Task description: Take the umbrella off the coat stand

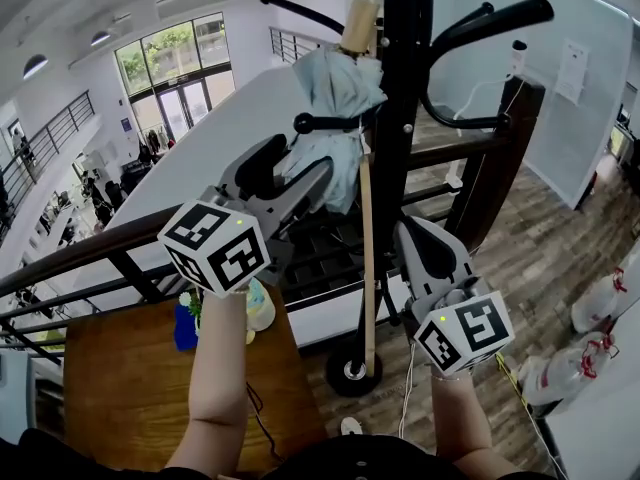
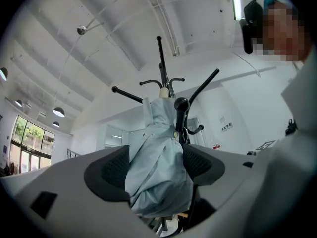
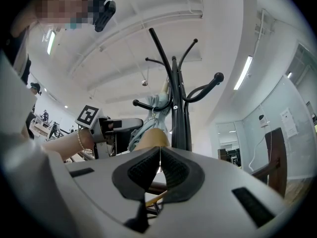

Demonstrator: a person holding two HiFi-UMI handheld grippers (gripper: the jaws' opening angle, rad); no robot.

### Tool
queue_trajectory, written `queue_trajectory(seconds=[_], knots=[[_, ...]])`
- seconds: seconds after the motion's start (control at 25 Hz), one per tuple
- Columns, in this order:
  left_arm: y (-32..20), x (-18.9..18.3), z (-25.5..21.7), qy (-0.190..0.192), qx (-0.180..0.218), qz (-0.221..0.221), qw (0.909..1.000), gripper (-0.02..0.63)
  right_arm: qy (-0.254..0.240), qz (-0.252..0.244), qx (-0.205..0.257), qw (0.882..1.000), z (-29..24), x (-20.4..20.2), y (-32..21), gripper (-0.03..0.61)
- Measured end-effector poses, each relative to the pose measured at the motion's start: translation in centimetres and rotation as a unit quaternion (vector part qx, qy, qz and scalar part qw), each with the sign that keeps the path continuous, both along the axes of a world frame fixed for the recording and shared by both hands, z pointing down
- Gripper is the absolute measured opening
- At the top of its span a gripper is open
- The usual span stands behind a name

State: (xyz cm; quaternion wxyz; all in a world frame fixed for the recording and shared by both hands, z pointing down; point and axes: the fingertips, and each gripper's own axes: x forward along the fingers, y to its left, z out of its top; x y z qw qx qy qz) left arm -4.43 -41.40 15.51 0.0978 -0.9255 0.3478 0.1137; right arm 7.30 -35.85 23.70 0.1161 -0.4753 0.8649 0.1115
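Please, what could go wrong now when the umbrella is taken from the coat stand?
1. The left tool stands open around only the soft cloth of the umbrella; a grip there may slip or stretch the cloth.
2. A black hook of the coat stand sits against the umbrella, so lifting may snag it.
3. The right tool, shut, is near a wooden stick and could knock it.

Bright, even light from windows [image 1: 175, 73] and ceiling strip lights [image 3: 245, 72]; strong fisheye bending, dark corners.
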Motion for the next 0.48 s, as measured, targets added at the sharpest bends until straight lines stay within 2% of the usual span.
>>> queue_trajectory(seconds=[0.2,0.48], knots=[[-0.8,0.6,-0.9,-0.011,-0.008,0.029,0.9995,0.320,-0.001,-0.002,0.002,1.000,-0.1,0.1,-0.4,0.029],[-0.7,1.9,-2.1,-0.042,0.003,0.043,0.9982,0.319,-0.003,-0.005,0.005,1.000,-0.6,0.1,-0.8,0.029]])
